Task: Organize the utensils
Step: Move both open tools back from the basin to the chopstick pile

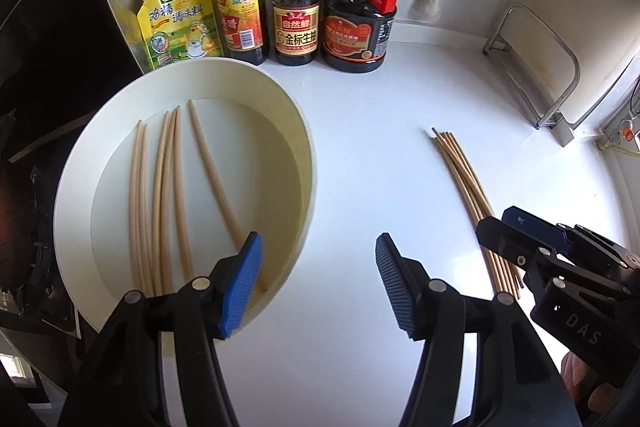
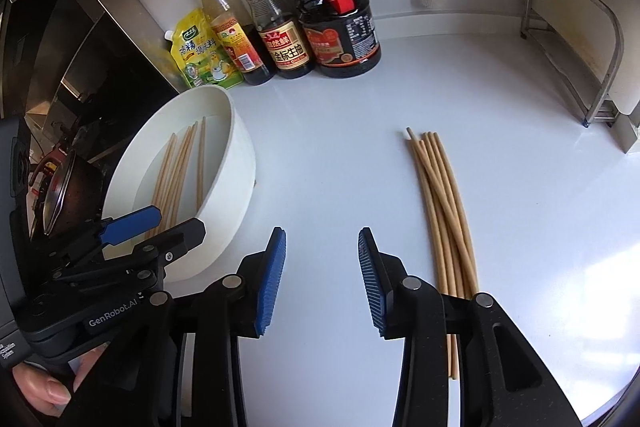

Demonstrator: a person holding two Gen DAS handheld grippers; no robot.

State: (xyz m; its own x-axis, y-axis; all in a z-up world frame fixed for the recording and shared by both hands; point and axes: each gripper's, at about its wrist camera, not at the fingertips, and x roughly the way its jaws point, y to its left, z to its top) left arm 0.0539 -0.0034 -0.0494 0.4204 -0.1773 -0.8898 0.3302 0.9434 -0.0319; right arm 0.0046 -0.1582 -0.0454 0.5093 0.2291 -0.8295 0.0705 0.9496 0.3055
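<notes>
A white round bowl point(image 1: 296, 131) point(image 2: 236, 163) on the white counter holds several pale wooden chopsticks point(image 1: 168, 187) point(image 2: 180, 163). A second loose bundle of chopsticks point(image 1: 460, 175) point(image 2: 444, 211) lies on the counter to its right. My left gripper point(image 1: 319, 283) point(image 2: 156, 227) hangs open over the bowl's near right rim, with nothing between its blue pads. My right gripper point(image 2: 322, 279) point(image 1: 500, 227) is open just left of the counter bundle. Its right finger covers the bundle's near ends, and no chopstick lies between its pads.
Three sauce bottles point(image 1: 296, 7) point(image 2: 280, 23) and a yellow seasoning pouch point(image 1: 180, 19) line the back wall. A metal rack point(image 1: 532, 67) point(image 2: 572, 39) stands at the right. A stove with a dark pot point(image 2: 68, 195) borders the bowl on the left. A hand point(image 2: 48, 387) holds the left gripper.
</notes>
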